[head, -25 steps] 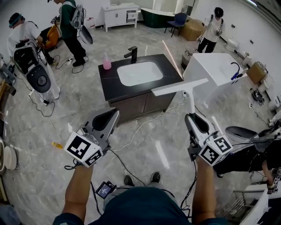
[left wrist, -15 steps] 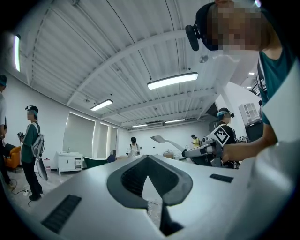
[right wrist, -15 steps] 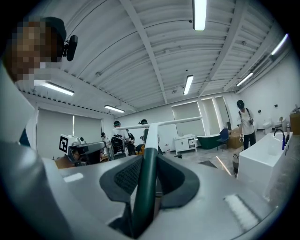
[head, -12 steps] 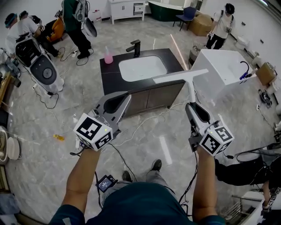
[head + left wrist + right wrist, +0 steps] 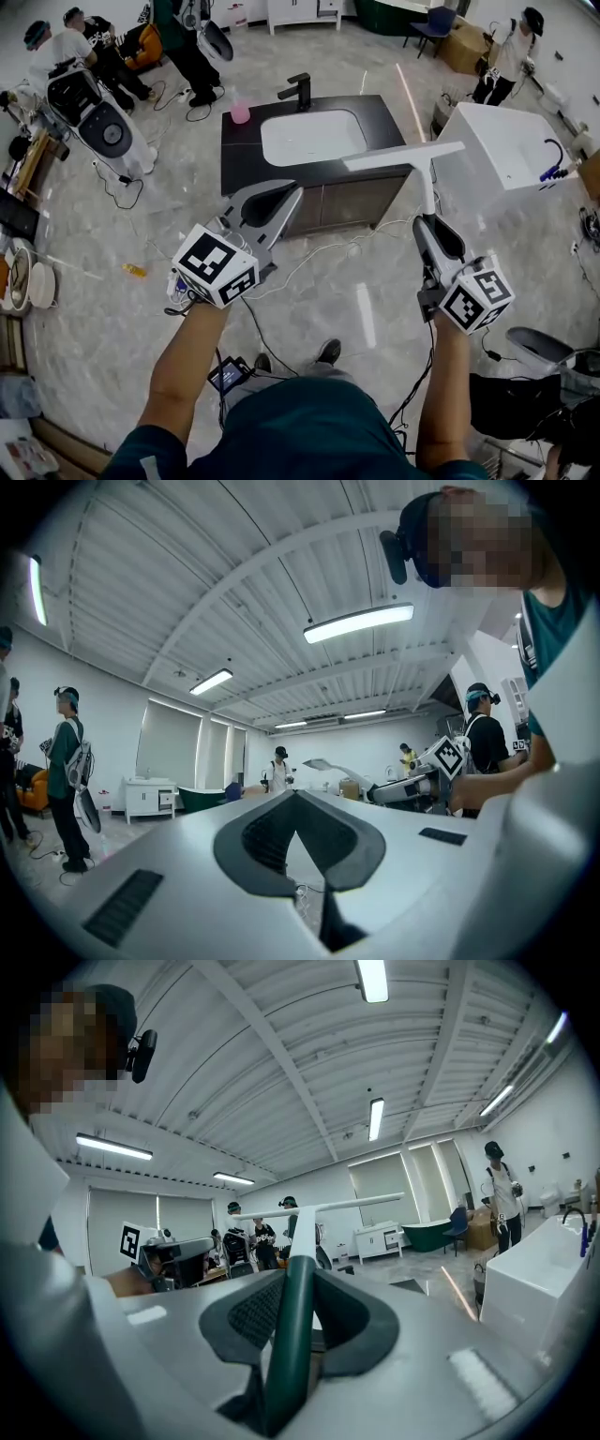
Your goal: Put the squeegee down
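Right tongs (image 5: 425,220) clamp the squeegee (image 5: 403,157) by its handle, blade crosswise near the sink table (image 5: 240,155); left tongs (image 5: 296,192) closed, empty.

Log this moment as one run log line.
left gripper: shut, empty | right gripper: shut on squeegee handle | squeegee: aloft, facing sink counter | put-down: not done

Dark desk (image 5: 242,157) top: a white basin (image 5: 314,136) fills the middle, and a black faucet (image 5: 300,91) and pink bottle (image 5: 240,110) stand along the far edge. Bare strips remain at the left side and near edge. The squeegee (image 5: 403,155) blade overlaps the near right corner. A white unit (image 5: 497,141) flanks the right across a floor gap.
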Tool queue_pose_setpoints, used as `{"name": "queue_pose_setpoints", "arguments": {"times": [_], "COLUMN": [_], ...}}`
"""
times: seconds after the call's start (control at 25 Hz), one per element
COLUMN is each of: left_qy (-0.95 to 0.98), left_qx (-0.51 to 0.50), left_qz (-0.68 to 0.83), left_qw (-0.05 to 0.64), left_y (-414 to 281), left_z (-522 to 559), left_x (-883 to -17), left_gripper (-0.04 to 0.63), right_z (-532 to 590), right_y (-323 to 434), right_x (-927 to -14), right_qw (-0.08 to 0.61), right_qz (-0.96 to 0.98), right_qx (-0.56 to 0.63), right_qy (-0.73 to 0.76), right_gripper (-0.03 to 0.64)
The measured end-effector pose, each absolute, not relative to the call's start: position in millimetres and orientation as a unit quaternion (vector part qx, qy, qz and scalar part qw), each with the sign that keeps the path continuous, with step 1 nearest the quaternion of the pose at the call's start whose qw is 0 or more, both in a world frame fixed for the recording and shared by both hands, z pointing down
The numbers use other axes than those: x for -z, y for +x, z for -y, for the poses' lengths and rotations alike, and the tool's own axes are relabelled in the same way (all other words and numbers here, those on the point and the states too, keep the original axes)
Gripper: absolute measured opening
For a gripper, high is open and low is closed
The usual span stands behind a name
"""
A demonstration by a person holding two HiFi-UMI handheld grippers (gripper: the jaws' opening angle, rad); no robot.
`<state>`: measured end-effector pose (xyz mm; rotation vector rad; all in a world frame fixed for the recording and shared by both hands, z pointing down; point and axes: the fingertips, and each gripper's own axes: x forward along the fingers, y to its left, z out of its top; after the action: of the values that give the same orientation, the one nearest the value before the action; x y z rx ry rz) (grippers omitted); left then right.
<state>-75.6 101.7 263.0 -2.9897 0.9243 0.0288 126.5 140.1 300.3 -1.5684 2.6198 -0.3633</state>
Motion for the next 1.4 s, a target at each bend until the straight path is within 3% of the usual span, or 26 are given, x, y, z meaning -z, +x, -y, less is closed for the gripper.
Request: {"name": "queue_pose_setpoints", "arguments": {"times": [0.68,1.4], "left_qy": [-0.941,-0.952], "left_qx": [0.022,-0.014], "left_qz": [-0.337,-0.306], "left_qw": [0.025,0.015], "left_y": [-20,-32], "left_z": [-90,5], "left_x": [-247,-252], "left_gripper": [0.005,0.005], "right_z": [-117,-47], "right_y": [204,198], "right_x": [-305,-298], "right_qw": [0.074,0.059], "right_qz": [-0.861,-0.843], "right_qx": [0.134,0.125], "right_qy": [-0.485,-0.520], "right_gripper": [0.103,0.103]}}
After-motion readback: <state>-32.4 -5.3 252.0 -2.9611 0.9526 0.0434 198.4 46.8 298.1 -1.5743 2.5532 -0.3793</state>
